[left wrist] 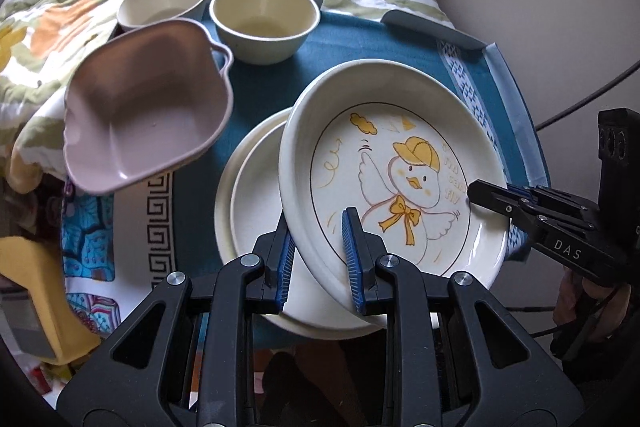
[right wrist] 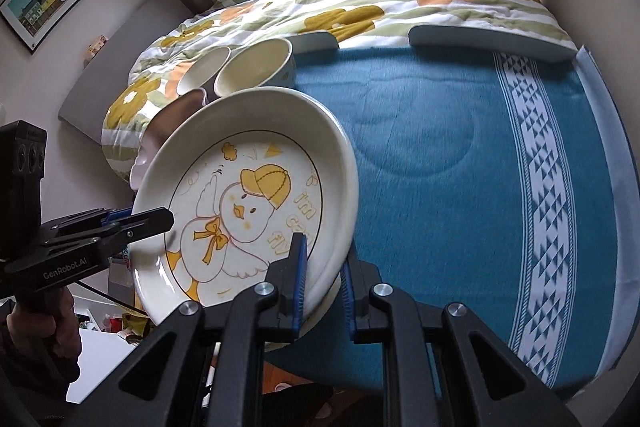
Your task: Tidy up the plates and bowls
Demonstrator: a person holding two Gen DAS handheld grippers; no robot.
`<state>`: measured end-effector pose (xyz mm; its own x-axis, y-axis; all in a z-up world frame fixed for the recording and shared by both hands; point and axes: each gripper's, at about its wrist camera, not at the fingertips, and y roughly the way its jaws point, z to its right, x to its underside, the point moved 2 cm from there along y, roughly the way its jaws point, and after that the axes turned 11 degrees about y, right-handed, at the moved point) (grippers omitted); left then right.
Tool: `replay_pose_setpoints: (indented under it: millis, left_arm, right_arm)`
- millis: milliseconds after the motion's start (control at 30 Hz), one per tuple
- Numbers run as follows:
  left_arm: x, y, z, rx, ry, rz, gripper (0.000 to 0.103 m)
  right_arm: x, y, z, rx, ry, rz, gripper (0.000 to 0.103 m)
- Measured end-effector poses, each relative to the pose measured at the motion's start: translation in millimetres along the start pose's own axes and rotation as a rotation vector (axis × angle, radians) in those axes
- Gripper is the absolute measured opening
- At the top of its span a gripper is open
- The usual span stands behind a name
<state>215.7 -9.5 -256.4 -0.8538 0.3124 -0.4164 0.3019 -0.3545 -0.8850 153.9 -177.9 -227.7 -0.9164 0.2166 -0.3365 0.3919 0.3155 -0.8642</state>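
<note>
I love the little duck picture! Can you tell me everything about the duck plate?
The duck plate is round, deep-rimmed and glossy cream, like ceramic. Its middle shows a white duck in a yellow cap and bow, yellow clouds, and the words "I'm can fly" inside a thin dark ring. It is tilted. Both tongs pinch its rim: the left tongs at one edge, the right tongs at another. A plain cream plate lies under it on the blue cloth; whether they touch is unclear.

Plain plate largely under duck plate
</note>
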Motion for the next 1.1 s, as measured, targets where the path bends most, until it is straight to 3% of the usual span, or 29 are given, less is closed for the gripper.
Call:
replay_pose_setpoints:
  millis: [233, 733, 1100]
  left_arm:
    - [17, 18, -4, -0.021, 0.005, -0.059, 0.021]
    - [11, 37, 4, -0.119, 0.076, -0.118, 0.021]
    - [11, 41, 31, -0.342, 0.274, -0.121, 0.021]
  right_arm:
    - [13, 13, -5, 0.059, -0.016, -0.012, 0.015]
    - [13, 20, -4, 0.108, -0.075, -0.007, 0.015]
    - [17, 24, -13, 0.173, -0.158, -0.014, 0.015]
